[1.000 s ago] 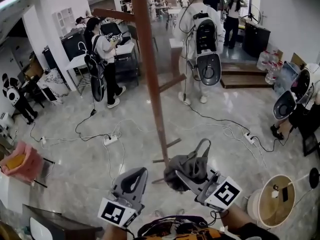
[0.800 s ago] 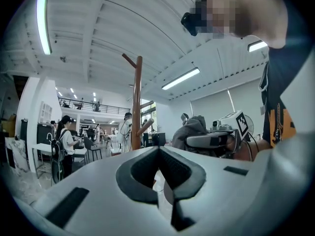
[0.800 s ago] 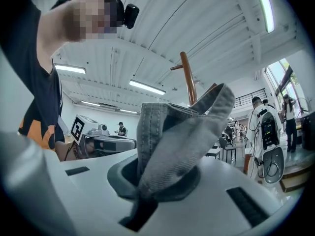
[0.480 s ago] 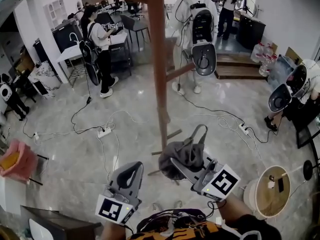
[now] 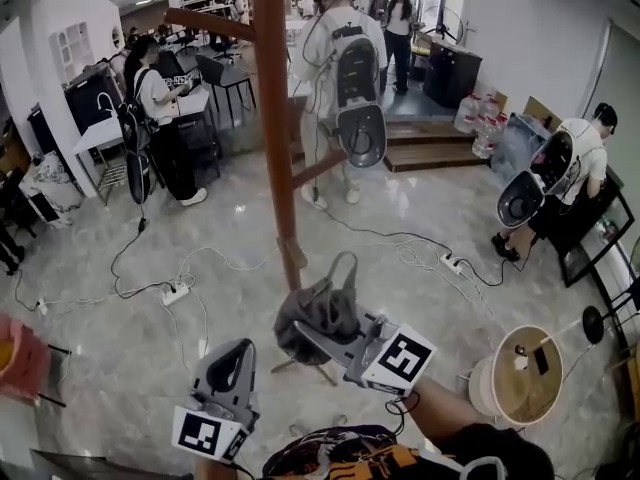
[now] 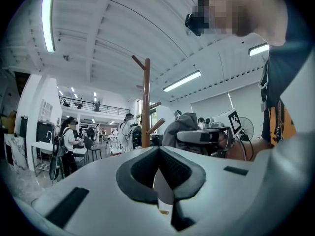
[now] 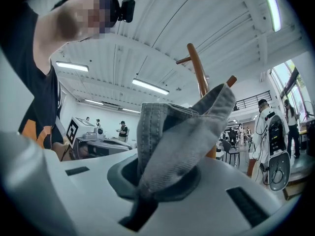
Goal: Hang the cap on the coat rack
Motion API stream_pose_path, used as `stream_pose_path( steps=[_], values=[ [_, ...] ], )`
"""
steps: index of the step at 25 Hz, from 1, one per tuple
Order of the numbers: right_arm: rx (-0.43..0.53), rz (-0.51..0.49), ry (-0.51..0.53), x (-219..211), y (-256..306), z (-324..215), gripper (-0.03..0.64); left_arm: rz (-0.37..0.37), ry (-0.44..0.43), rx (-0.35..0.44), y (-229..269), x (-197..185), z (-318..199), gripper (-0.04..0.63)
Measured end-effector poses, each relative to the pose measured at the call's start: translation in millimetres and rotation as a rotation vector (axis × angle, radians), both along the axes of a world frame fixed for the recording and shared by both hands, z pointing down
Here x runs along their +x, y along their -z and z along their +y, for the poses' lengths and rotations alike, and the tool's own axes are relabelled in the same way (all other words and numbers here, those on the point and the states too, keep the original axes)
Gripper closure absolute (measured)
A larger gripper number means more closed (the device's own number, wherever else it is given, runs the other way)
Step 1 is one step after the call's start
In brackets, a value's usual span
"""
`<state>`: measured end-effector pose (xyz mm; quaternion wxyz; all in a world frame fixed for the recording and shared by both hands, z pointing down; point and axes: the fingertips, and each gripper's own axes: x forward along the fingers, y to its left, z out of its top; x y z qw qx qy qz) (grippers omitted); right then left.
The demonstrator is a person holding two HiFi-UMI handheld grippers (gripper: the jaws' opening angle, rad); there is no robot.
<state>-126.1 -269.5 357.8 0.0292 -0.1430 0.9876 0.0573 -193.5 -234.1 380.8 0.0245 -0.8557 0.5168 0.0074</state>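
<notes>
The grey cap [image 5: 318,313] hangs crumpled from my right gripper [image 5: 312,336], which is shut on its fabric low in the head view. In the right gripper view the cap [image 7: 177,141] fills the jaws and rises in front of the brown wooden coat rack [image 7: 202,77]. The rack's pole [image 5: 268,118] stands just beyond the cap, with bare pegs [image 5: 205,23] jutting out near its top. My left gripper [image 5: 233,356] is held lower left of the cap, shut and empty. In the left gripper view the rack [image 6: 145,107] and the held cap [image 6: 186,127] show ahead.
Cables and power strips [image 5: 175,291] trail over the shiny floor round the rack's foot. A round wooden stool [image 5: 515,388] stands at the right. Several people with gear stand beyond the rack, one [image 5: 340,78] close behind it. Wooden steps [image 5: 430,148] lie at the back right.
The whole head view has shifted: rack, cap and both grippers now sit further left in the picture. The right gripper stays shut on the cap and the left stays shut.
</notes>
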Motion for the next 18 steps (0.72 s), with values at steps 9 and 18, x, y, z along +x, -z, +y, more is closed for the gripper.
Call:
stream_pose_path(
  steps=[9,18],
  values=[
    [0.025,0.02,0.039,-27,3,-9,0.584,0.014,0.005,0.006,3,-9,-8,0.572],
    [-0.022,0.039,0.063,-42,-19,-23,0.584,0.008,0.019,0.01,0,-15,-5,0.572]
  ],
)
